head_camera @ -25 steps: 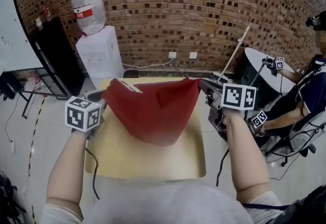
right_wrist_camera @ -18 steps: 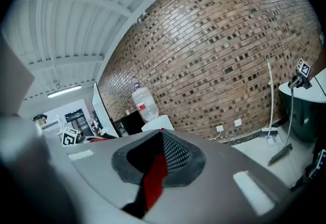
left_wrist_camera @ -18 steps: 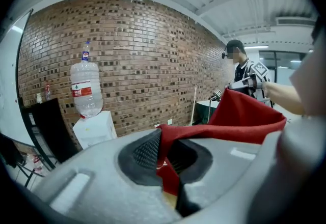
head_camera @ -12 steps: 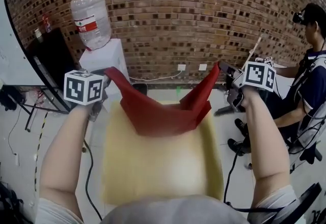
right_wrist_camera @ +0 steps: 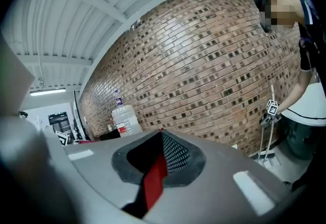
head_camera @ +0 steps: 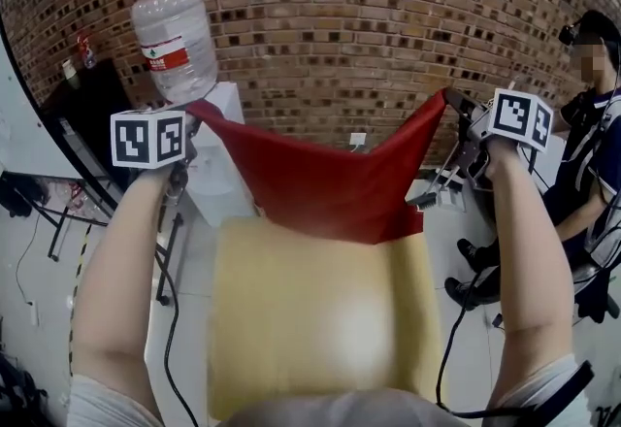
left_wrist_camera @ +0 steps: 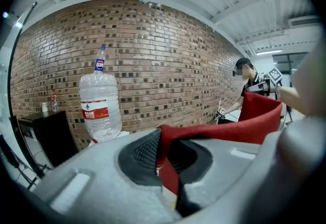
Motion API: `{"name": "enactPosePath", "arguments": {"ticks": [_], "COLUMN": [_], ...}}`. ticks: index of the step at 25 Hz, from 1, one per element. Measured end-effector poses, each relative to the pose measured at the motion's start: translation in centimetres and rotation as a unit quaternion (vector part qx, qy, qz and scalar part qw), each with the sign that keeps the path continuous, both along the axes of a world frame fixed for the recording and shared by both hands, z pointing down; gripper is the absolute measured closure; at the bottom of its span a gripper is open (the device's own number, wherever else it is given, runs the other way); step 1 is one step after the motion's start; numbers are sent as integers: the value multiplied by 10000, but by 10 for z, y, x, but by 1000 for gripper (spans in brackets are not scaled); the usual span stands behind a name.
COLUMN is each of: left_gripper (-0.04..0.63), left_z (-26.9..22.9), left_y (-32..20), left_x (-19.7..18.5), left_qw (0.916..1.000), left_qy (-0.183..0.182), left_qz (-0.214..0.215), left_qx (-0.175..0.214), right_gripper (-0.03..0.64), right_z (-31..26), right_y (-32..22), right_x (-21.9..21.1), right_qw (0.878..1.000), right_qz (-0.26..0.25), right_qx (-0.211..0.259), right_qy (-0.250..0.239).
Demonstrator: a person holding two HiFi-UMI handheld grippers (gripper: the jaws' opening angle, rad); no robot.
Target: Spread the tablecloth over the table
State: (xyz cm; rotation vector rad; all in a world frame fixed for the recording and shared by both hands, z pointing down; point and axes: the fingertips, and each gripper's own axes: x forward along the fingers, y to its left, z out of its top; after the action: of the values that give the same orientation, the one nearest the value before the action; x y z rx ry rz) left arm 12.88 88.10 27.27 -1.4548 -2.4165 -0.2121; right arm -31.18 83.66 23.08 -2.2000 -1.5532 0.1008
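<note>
Left arm (head_camera: 121,260) and right arm (head_camera: 524,241) held out and up, spread wide apart, left claw (head_camera: 192,114) and right claw (head_camera: 454,105) each pinched tight on a tablecloth (head_camera: 330,187) corner

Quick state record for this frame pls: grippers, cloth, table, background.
left gripper: shut on one top corner of the tablecloth
right gripper: shut on the other top corner
tablecloth: red, held up in the air between the two grippers, sagging in the middle
table: pale yellow top, uncovered; the cloth's lower edge hangs at its far end, contact unclear
background: water bottle at left, brick wall, person at right
</note>
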Motion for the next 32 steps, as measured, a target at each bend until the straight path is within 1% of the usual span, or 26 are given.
{"name": "enactPosePath", "arguments": {"ticks": [3, 5, 8, 11, 13, 16, 23, 26, 29, 32], "left_gripper": [586, 586, 586, 586, 586, 586, 586, 586, 586, 586], "left_z": [22, 37, 52, 65, 78, 97, 142, 159, 174, 188], "left_y": [13, 18, 21, 22, 22, 22, 22, 21, 21, 19], "left_x": [15, 22, 26, 32, 35, 33, 31, 32, 34, 38], "left_qw": [9997, 9993, 9990, 9986, 9980, 9971, 9941, 9927, 9912, 9896], "left_qy": [96, 56, -64, -39, -13, 19, -98, -43, 25, 231], "left_qz": [-107, -157, -193, -233, -243, -192, -155, -144, -195, -256], "left_qx": [204, 329, 393, 477, 585, 736, 1072, 1198, 1306, 1394], "right_gripper": [609, 609, 609, 609, 609, 609, 609, 609, 609, 610], "right_z": [6, 16, 28, 41, 59, 91, 158, 183, 197, 208], "right_y": [12, 18, 27, 33, 35, 34, 35, 32, 30, 27], "right_x": [5, 6, 2, 2, 4, 5, -5, -7, -12, -20], "right_qw": [9999, 9997, 9997, 9996, 9991, 9978, 9924, 9897, 9872, 9833], "right_qz": [-52, -34, 61, 128, 157, 189, 456, 518, 605, 720], "right_qx": [28, 113, 174, 241, 368, 636, 1130, 1322, 1415, 1614], "right_qy": [-145, -204, -146, -122, -148, -38, 143, 202, 420, 439]}}
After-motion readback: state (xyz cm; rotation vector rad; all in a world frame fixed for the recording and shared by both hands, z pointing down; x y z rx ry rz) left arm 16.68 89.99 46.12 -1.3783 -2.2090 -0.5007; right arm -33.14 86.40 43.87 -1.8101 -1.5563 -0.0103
